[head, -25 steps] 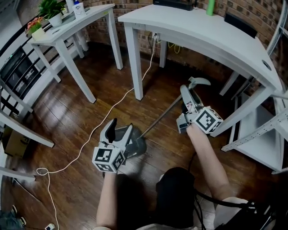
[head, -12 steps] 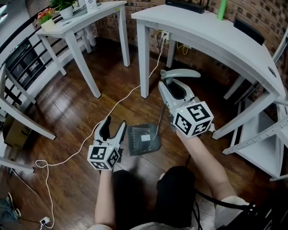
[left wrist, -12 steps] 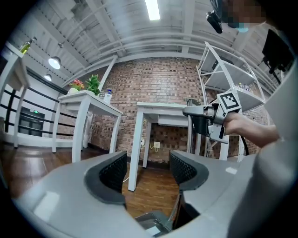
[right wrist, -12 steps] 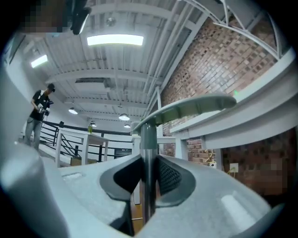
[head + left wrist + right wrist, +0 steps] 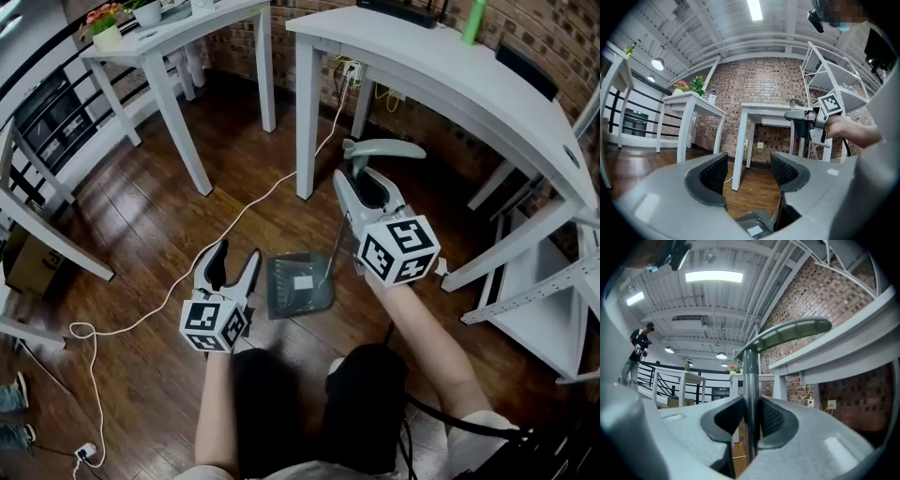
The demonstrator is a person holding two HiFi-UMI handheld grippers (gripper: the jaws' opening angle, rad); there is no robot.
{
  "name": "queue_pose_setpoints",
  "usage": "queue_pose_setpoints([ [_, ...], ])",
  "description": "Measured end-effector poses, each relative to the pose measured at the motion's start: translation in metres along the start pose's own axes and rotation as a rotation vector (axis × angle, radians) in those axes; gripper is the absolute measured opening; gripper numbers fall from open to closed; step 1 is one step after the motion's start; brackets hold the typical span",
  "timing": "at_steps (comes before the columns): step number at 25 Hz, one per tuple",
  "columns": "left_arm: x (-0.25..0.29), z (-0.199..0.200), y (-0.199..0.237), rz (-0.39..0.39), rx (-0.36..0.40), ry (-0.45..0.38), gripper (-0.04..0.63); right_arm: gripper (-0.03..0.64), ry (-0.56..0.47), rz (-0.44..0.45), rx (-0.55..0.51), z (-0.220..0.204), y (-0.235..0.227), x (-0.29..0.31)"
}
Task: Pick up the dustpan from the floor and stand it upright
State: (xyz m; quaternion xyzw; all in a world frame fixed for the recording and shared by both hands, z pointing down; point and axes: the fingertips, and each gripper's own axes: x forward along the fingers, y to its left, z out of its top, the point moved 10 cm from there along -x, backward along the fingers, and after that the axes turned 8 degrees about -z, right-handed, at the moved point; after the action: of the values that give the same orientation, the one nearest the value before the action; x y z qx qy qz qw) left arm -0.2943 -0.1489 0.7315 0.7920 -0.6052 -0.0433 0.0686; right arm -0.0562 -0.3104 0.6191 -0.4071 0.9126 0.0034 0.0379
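The dustpan's dark grey pan (image 5: 298,284) rests on the wooden floor, and its thin pole (image 5: 339,230) rises nearly upright to a grey-green grip (image 5: 384,148). My right gripper (image 5: 359,190) is shut on the pole just under that grip. In the right gripper view the pole (image 5: 750,394) runs straight up between the pads of the right gripper (image 5: 750,420). My left gripper (image 5: 234,260) is open and empty, just left of the pan and apart from it. In the left gripper view the pan (image 5: 754,226) shows low between the jaws of the left gripper (image 5: 749,171).
White tables (image 5: 441,70) stand beyond and to the left (image 5: 178,23), with one leg (image 5: 307,122) close behind the handle. A white cable (image 5: 202,253) snakes over the floor at the left. Metal shelving (image 5: 553,281) is at the right, a cardboard box (image 5: 33,267) at the far left.
My right gripper swung left and rolled, bringing the pole from a slant to nearly upright. The pan turned with it. My left gripper drew back to the left, off the pan.
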Motion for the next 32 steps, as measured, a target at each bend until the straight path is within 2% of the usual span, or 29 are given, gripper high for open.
queue_pose_setpoints([
  [5, 0.001, 0.008, -0.007, -0.006, 0.006, -0.018, 0.307, 0.096, 0.005, 0.030, 0.020, -0.002, -0.004, -0.007],
  [7, 0.000, 0.019, -0.012, -0.010, -0.001, -0.030, 0.307, 0.120, 0.028, 0.006, 0.030, -0.004, -0.007, -0.014],
  [11, -0.009, 0.076, -0.034, -0.013, -0.010, -0.022, 0.291, 0.214, 0.202, -0.106, 0.068, -0.006, -0.015, -0.033],
  [14, -0.008, 0.126, -0.052, -0.021, -0.008, 0.022, 0.291, 0.259, 0.342, -0.168, 0.100, 0.021, -0.020, -0.057],
  [16, -0.011, 0.171, -0.066, -0.032, -0.011, 0.056, 0.291, 0.260, 0.378, -0.179, 0.089, 0.060, -0.014, -0.071],
  [19, -0.021, 0.246, -0.090, -0.045, -0.011, 0.077, 0.291, 0.259, 0.377, -0.182, 0.063, 0.139, 0.006, -0.092],
  [25, -0.073, 0.393, -0.153, -0.044, 0.023, 0.127, 0.291, 0.259, 0.324, -0.187, -0.019, 0.314, 0.061, -0.151],
  [27, -0.100, 0.437, -0.180, -0.042, 0.004, 0.134, 0.291, 0.259, 0.300, -0.177, -0.020, 0.371, 0.083, -0.181],
  [30, -0.142, 0.482, -0.227, -0.066, -0.053, 0.115, 0.291, 0.259, 0.306, -0.173, -0.006, 0.430, 0.112, -0.231],
  [32, -0.162, 0.497, -0.251, -0.107, -0.050, 0.095, 0.291, 0.260, 0.304, -0.178, 0.005, 0.449, 0.127, -0.255],
])
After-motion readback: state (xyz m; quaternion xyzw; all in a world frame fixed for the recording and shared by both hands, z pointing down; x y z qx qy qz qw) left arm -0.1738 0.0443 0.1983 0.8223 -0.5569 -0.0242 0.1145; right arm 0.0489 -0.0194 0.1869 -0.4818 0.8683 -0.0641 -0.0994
